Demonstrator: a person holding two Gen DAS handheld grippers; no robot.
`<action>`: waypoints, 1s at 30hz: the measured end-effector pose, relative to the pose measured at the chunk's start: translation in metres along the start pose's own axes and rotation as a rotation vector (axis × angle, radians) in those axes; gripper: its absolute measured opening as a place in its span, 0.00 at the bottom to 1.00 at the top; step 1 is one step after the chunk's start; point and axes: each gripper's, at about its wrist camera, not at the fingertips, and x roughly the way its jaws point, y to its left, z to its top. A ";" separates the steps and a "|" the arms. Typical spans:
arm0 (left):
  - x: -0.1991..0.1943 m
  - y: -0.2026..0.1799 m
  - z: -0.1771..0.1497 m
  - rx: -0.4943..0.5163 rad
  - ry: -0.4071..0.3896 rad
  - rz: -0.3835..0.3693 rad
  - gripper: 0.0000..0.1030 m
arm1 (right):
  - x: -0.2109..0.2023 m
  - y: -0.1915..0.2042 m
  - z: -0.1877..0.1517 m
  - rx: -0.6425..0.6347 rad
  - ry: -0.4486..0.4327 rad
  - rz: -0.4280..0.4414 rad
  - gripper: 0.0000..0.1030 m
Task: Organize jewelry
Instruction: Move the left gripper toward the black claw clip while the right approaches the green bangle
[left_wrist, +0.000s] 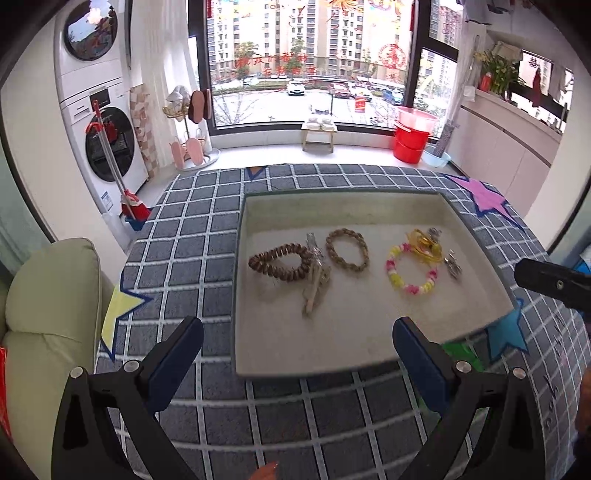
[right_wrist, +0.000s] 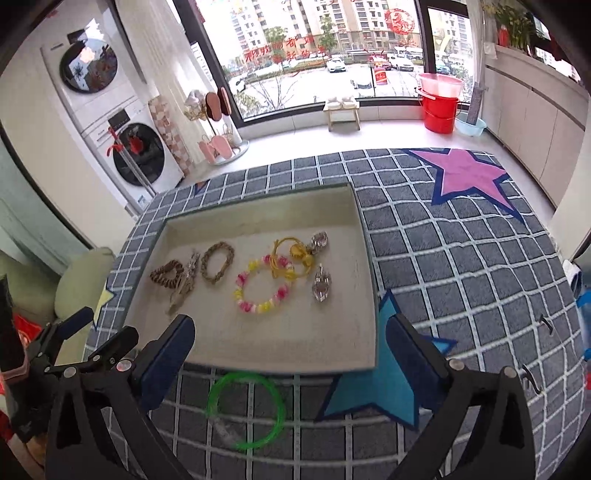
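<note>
A shallow beige tray (left_wrist: 351, 332) (right_wrist: 280, 343) lies on the checked cloth. In it are a brown bead bracelet (left_wrist: 280, 264) (right_wrist: 166, 277), a pale hair clip (left_wrist: 316, 284), a braided tan bracelet (left_wrist: 347, 250) (right_wrist: 218, 262), a pink-and-yellow bead bracelet (left_wrist: 410, 271) (right_wrist: 260, 288), yellow hair ties (left_wrist: 424, 243) (right_wrist: 291, 258) and crystal clips (left_wrist: 453, 263) (right_wrist: 320, 286). A green ring (right_wrist: 245, 410) lies on the cloth in front of the tray. My left gripper (left_wrist: 298, 326) is open over the tray's near edge, holding nothing. My right gripper (right_wrist: 291, 325) is open above the tray's front rim and the ring, also holding nothing.
The blue-grey checked cloth (right_wrist: 461, 266) bears pink (right_wrist: 465, 173), blue (right_wrist: 384, 384) and yellow (left_wrist: 118, 310) star patches. A pale sofa cushion (left_wrist: 48, 317) sits at the left. Stacked washing machines (left_wrist: 99, 110), a red bucket (left_wrist: 410, 140) and a small stool (left_wrist: 319, 131) stand by the window.
</note>
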 end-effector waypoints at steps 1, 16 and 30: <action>-0.003 0.000 -0.003 0.002 -0.002 0.001 1.00 | -0.004 0.001 -0.003 -0.007 0.001 0.002 1.00; -0.053 -0.014 -0.085 0.066 0.056 -0.107 1.00 | -0.036 -0.007 -0.070 0.017 0.095 0.059 1.00; -0.085 -0.066 -0.144 0.153 0.089 -0.235 1.00 | -0.027 -0.026 -0.113 0.065 0.181 0.040 1.00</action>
